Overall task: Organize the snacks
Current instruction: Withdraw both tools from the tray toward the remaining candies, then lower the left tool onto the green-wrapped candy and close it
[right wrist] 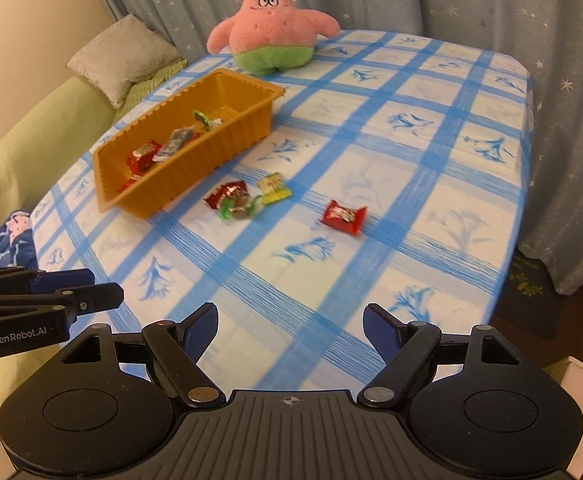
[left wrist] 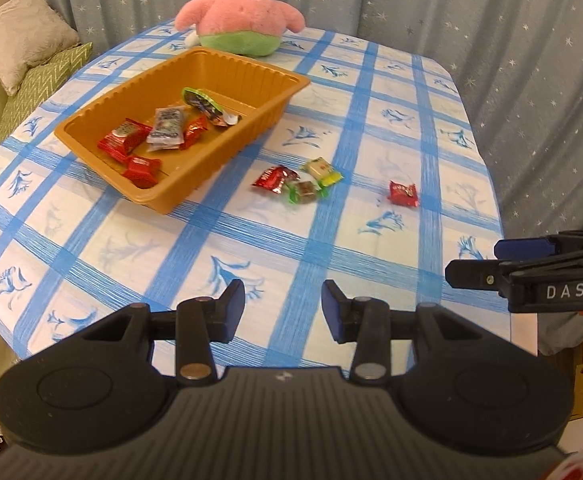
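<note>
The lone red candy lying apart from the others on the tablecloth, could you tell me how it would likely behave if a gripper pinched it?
The lone red candy looks small and foil-wrapped, so probably light and somewhat slippery. Its twisted ends would likely crumple. It lies flat on the tablecloth, so it should slide rather than roll.

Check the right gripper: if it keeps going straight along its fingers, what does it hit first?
Probably bare tablecloth. The right gripper is open and empty, angled down at the cloth short of the lone red candy. Depth is unclear, so the candy could come first on a shallower line.
</note>
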`<state>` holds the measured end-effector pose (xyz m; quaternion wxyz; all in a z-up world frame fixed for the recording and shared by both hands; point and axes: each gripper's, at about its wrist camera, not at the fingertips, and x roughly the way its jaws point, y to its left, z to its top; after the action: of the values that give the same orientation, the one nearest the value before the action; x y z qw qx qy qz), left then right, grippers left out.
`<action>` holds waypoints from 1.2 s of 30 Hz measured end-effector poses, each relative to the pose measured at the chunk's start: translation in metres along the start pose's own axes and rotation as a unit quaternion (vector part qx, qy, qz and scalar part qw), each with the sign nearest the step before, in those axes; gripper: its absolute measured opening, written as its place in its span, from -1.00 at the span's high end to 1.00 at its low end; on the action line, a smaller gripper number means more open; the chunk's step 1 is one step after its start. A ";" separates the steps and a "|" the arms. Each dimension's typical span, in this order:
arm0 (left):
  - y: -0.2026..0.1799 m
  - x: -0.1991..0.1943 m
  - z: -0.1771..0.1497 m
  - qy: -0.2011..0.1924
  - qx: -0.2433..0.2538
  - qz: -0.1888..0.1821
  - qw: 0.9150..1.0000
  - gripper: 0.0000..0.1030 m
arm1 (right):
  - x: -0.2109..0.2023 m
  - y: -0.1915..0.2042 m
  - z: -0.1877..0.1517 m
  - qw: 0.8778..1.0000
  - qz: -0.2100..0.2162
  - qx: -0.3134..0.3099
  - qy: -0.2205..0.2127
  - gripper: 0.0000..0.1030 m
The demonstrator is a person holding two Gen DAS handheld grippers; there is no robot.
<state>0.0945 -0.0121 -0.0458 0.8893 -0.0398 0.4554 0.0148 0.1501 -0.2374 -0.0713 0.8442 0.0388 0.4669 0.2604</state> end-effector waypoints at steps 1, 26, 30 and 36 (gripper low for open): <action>-0.002 0.001 -0.001 0.001 0.002 -0.001 1.000 0.24 | 0.000 -0.002 -0.001 1.000 -0.002 0.000 0.001 -0.54; -0.024 0.048 0.015 -0.016 0.087 -0.025 0.996 0.21 | 0.013 -0.035 0.002 0.999 -0.032 0.035 0.008 -0.54; -0.023 0.061 0.024 -0.018 0.101 -0.026 0.994 0.22 | 0.018 -0.040 0.005 0.998 -0.036 0.046 0.008 -0.54; -0.023 0.078 0.034 -0.021 0.122 -0.025 0.992 0.22 | 0.024 -0.045 0.009 0.997 -0.042 0.058 0.008 -0.54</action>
<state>0.1693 -0.0325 -0.0874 0.8969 0.0579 0.4339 -0.0626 0.1858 -0.2630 -0.0982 0.8472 0.0657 0.4888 0.1976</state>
